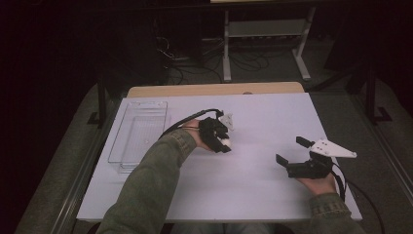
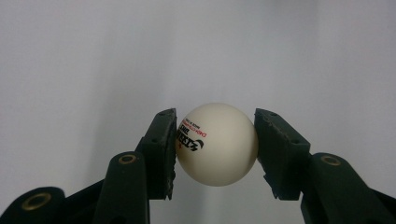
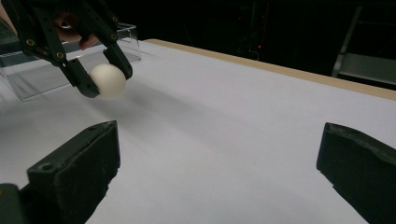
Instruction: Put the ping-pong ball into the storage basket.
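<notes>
Left gripper view: left tongs (image 2: 215,144) clamped on a ping-pong ball (image 2: 217,143); keep the squeeze centred while carrying it toward the clear tray (image 1: 139,134). Right tongs (image 1: 292,152) stand apart, idle.

Ball (image 2: 217,144) seen cream-white, black and red print borne on side. Black jaw pads of left gripper (image 2: 215,149) pressed against ball. Sheet (image 1: 253,175) under ball seen white; tray (image 1: 139,134) beside ball, clear.

Your counter (image 1: 272,112) is white-topped with a wooden far edge. Beyond it you have a dark room, grey floor (image 1: 336,92), tangled cables (image 1: 195,61) and a white metal stand (image 1: 265,29).
</notes>
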Motion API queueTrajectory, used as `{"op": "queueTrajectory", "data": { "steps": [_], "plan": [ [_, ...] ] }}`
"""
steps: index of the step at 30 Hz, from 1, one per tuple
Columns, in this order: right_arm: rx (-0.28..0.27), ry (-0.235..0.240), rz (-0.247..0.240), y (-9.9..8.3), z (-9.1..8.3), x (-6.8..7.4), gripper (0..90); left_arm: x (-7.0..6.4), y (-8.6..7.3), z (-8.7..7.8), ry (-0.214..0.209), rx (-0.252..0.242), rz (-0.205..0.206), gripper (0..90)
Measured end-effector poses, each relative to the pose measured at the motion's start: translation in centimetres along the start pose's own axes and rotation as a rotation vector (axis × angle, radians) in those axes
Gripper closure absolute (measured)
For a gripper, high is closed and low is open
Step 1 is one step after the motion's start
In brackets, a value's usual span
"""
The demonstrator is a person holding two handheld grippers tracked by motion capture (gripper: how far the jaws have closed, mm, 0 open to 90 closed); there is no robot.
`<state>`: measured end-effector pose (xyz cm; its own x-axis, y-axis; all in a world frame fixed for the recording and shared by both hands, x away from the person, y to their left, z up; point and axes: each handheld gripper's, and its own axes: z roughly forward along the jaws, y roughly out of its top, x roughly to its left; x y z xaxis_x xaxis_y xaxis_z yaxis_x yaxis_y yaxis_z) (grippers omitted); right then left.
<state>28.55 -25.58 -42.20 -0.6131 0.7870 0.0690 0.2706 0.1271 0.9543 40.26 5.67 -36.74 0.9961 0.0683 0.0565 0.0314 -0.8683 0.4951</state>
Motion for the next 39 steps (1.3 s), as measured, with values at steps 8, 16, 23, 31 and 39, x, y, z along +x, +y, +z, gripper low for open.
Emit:
{"op": "queueTrajectory", "data": {
  "steps": [8,16,23,31,39],
  "plan": [
    [0.002,0.001,0.0,0.0,0.0,0.0,0.0,-0.1,0.1,-1.0,0.011,0.0,0.002,50.6],
    [0.001,0.0,0.0,0.0,0.0,0.0,0.0,-0.1,0.4,-2.1,0.02,-0.005,0.004,50.7],
    [0.0,0.0,0.0,0.0,0.0,0.0,0.0,0.0,0.5,-2.6,0.022,0.005,0.006,50.7],
    [0.002,0.0,0.003,0.0,0.0,0.0,0.0,-0.1,0.8,-3.5,0.037,0.008,0.012,50.7],
    [-0.002,-0.004,0.003,0.0,0.0,-0.1,0.0,-0.1,1.2,-4.8,0.05,0.011,0.013,50.8]
  ]
}}
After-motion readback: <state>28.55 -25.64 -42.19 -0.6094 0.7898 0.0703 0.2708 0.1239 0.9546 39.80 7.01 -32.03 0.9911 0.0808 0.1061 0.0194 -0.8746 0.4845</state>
